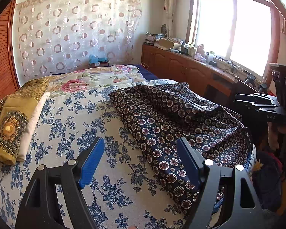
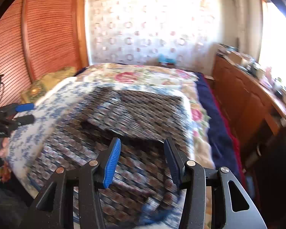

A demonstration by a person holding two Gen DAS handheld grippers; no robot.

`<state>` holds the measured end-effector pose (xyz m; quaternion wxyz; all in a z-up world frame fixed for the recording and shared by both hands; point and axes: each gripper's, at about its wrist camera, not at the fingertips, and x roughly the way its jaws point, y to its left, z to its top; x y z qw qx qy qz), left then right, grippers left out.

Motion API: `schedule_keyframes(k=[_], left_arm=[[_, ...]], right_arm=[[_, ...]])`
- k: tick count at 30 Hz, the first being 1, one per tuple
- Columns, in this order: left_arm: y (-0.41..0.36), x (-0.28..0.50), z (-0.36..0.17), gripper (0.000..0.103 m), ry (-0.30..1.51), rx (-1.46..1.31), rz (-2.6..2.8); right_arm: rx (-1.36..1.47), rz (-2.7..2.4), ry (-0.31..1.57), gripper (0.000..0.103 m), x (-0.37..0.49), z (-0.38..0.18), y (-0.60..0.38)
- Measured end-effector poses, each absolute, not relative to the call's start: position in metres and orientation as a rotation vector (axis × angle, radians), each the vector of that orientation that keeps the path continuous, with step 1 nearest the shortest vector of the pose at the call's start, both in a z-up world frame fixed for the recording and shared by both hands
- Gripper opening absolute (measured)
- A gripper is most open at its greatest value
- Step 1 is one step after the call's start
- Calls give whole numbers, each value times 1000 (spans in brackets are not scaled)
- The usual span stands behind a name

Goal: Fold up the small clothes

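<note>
A dark garment with round flower medallions (image 1: 181,126) lies loosely spread on the white-and-blue floral bedspread (image 1: 70,133). In the right wrist view the garment (image 2: 127,126) is motion-blurred and partly doubled over. My left gripper (image 1: 141,162) is open and empty, low over the garment's near left edge. My right gripper (image 2: 142,162) is open and empty, hovering over the garment's near part. The right gripper also shows at the right edge of the left wrist view (image 1: 257,103); the left gripper shows at the left edge of the right wrist view (image 2: 26,112).
A folded yellow sunflower cloth (image 1: 11,122) lies on the bed's left side. A pink floral quilt (image 1: 97,78) covers the far bed. A wooden cabinet (image 1: 190,70) with clutter runs under the window on the right. A slatted wooden door (image 2: 38,38) stands on the left.
</note>
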<state>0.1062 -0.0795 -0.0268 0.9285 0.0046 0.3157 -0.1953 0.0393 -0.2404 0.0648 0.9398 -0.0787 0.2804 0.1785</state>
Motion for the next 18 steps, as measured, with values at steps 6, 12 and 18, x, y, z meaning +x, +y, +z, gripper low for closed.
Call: schedule_keyframes(k=[6, 12, 18], left_arm=[[-75, 105, -27, 79, 633, 4, -385], [-68, 105, -29, 79, 633, -15, -381], [-66, 105, -33, 79, 642, -23, -383]], right_arm=[[-220, 462, 603, 49, 60, 66, -181], [-271, 482, 765, 49, 114, 43, -146], [-398, 442, 764, 3, 156, 50, -148]])
